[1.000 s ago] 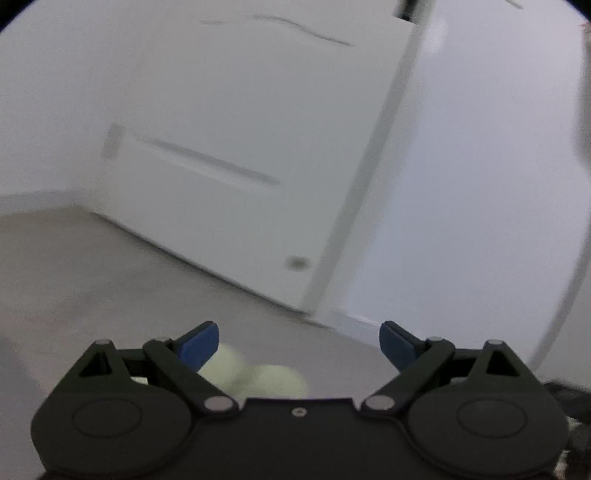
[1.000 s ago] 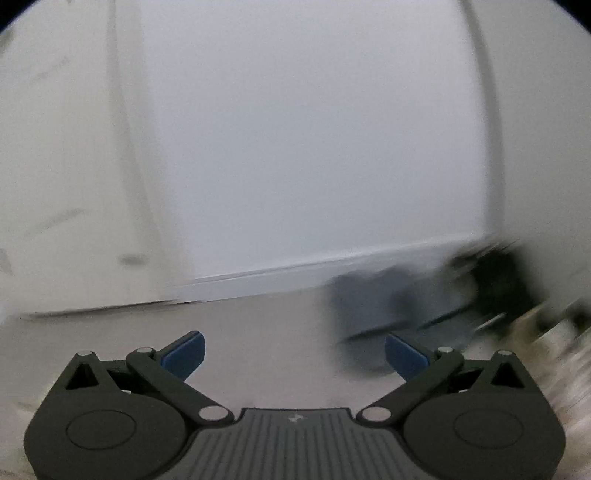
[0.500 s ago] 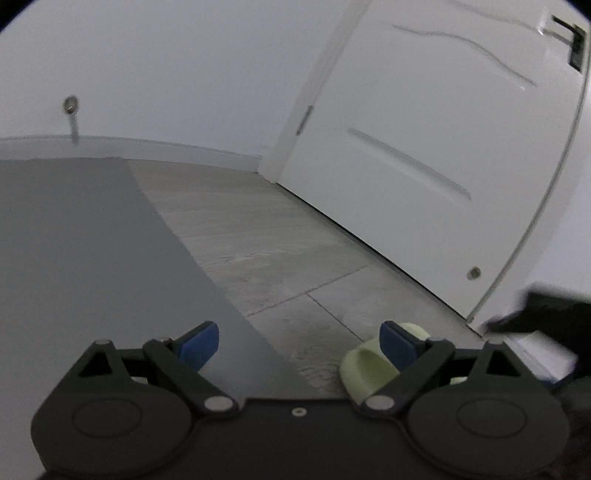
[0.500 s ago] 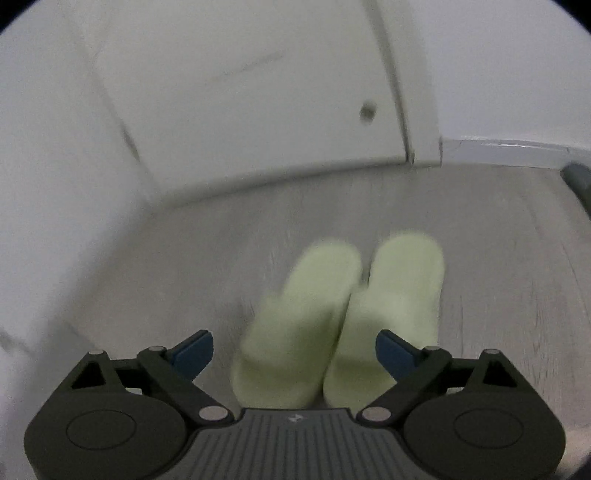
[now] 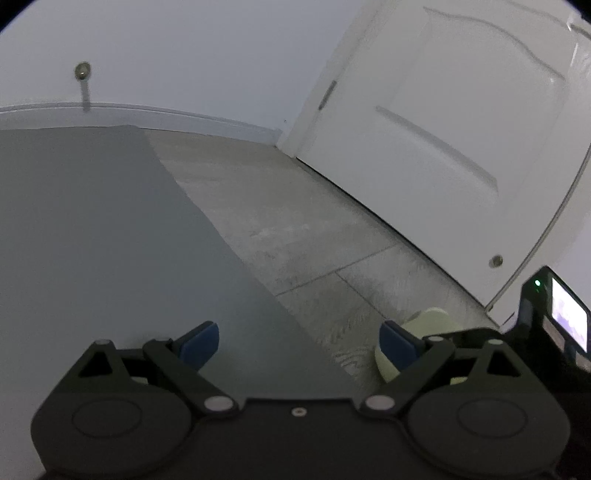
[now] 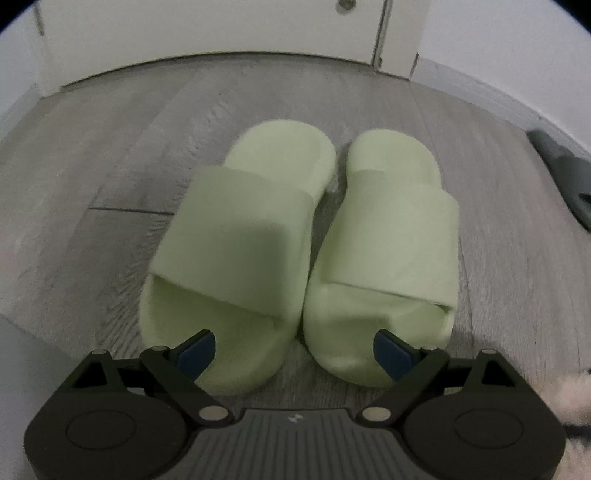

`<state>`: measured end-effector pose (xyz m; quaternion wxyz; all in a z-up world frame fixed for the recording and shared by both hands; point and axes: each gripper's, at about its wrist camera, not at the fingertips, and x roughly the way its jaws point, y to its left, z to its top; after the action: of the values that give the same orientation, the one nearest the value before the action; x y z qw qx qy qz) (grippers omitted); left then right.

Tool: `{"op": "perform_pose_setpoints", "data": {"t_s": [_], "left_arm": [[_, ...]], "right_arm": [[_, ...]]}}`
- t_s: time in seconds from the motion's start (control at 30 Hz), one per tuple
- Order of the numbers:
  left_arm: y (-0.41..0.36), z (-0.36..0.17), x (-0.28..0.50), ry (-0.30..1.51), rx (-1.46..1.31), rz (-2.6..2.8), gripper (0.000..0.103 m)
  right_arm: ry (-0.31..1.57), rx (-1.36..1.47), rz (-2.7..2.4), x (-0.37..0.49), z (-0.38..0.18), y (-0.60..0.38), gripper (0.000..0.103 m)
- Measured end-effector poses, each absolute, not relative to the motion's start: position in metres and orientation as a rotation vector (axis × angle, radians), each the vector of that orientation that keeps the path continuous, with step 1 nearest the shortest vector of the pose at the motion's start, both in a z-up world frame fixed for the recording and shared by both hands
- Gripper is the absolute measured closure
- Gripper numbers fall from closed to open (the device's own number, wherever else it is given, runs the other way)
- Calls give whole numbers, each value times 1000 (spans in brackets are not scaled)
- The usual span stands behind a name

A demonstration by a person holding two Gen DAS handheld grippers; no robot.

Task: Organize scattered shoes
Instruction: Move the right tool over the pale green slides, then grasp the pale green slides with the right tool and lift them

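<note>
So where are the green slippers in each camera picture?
Left wrist view: only one rounded end of a green slipper shows, low on the right, behind the left gripper's right finger.
Right wrist view: both green slippers lie side by side in the middle, just past the open right gripper.
Shared landmark: the white door behind them, with its small round fitting near the bottom.

Grey mat (image 5: 92, 240) covers the left floor, pale wood-look planks (image 5: 295, 229) beside it, a white door (image 5: 443, 129) closed behind, a wall-mounted doorstop (image 5: 83, 72) above the baseboard (image 5: 184, 116).
</note>
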<state>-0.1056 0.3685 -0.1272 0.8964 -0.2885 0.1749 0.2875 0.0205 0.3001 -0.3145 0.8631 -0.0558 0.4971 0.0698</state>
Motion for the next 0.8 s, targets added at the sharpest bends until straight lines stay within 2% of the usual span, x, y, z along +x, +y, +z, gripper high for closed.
{"op": "perform_pose_setpoints", "data": {"t_s": [0.8], "left_arm": [[373,-138,-102,351,-630,574,8]], "right_arm": [[1199,5,169,118,-300,231,12]]}}
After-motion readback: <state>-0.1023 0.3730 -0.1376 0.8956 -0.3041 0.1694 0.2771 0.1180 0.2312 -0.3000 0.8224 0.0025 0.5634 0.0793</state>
